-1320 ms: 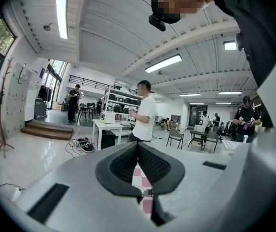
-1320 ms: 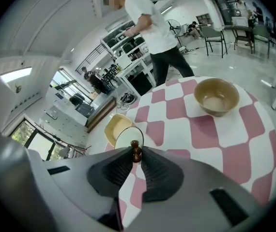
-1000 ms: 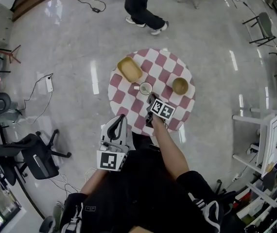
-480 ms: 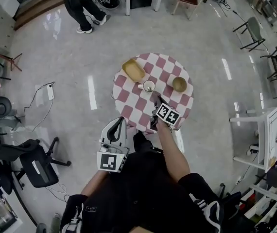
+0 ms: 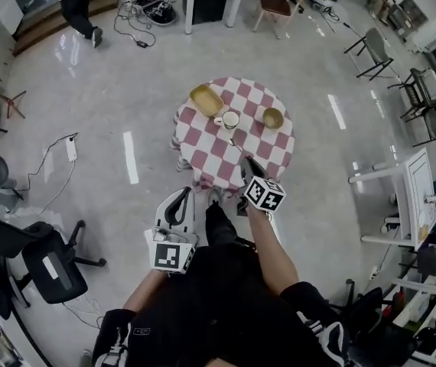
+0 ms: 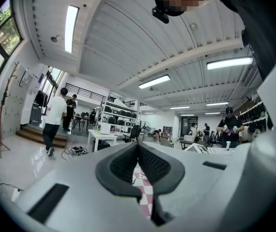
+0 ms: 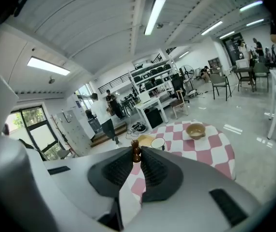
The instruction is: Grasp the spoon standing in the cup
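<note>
From the head camera, looking steeply down, the checked table is my landmark: a white cup stands near its middle, with a yellow tray on its far left part and a round bowl on its far right part. My right gripper hangs over the table's near edge, well apart from the cup; my left gripper is off the table, just beyond its near left edge. Along the left gripper, its jaws meet at the tips with nothing between them, and a strip of the table shows in the gap below. Along the right gripper, the jaws are clamped on the brown knobbed handle of the spoon, which sticks up past the tips, with the table and its cup beyond.
</note>
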`<state>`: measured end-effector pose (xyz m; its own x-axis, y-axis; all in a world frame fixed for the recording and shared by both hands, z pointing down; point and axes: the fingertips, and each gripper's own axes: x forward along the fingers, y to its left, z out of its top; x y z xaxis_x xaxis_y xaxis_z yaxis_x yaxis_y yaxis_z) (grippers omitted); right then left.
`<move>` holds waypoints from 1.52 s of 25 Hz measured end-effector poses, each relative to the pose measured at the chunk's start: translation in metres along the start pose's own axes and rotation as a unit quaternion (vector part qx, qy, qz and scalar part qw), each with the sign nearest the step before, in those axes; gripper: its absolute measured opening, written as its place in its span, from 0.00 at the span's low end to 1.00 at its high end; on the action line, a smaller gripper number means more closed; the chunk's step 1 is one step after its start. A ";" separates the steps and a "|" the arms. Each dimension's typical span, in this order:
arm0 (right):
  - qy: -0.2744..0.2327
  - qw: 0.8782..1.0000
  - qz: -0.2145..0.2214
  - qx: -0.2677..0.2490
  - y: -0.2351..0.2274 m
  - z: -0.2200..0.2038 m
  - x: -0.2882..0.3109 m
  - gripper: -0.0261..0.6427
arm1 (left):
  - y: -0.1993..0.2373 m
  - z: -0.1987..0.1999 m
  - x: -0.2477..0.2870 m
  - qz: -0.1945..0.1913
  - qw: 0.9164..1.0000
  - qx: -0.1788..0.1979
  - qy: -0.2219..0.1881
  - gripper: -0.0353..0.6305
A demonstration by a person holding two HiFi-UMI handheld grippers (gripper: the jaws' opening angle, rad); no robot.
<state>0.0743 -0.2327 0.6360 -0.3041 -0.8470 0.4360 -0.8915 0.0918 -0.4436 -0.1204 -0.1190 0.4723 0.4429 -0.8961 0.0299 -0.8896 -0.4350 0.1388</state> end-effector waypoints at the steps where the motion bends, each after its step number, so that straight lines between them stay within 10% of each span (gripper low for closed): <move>1: -0.005 1.000 0.000 -0.008 0.005 -0.003 -0.014 0.14 | -0.003 -0.001 -0.009 -0.004 1.000 0.000 -0.001 0.07; 17: -0.074 0.990 -0.002 -0.118 0.025 -0.004 -0.160 0.14 | -0.089 0.008 -0.048 -0.073 0.997 0.002 -0.021 0.07; 38: -0.107 0.978 0.054 -0.168 0.013 0.014 -0.246 0.14 | -0.145 0.004 -0.034 -0.030 0.999 0.021 -0.009 0.07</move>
<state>0.1421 -0.0308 0.5119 -0.3578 -0.9099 0.2101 -0.9290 0.3239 -0.1791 -0.0066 -0.0262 0.4468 0.4935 -0.8697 0.0052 -0.8658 -0.4906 0.0983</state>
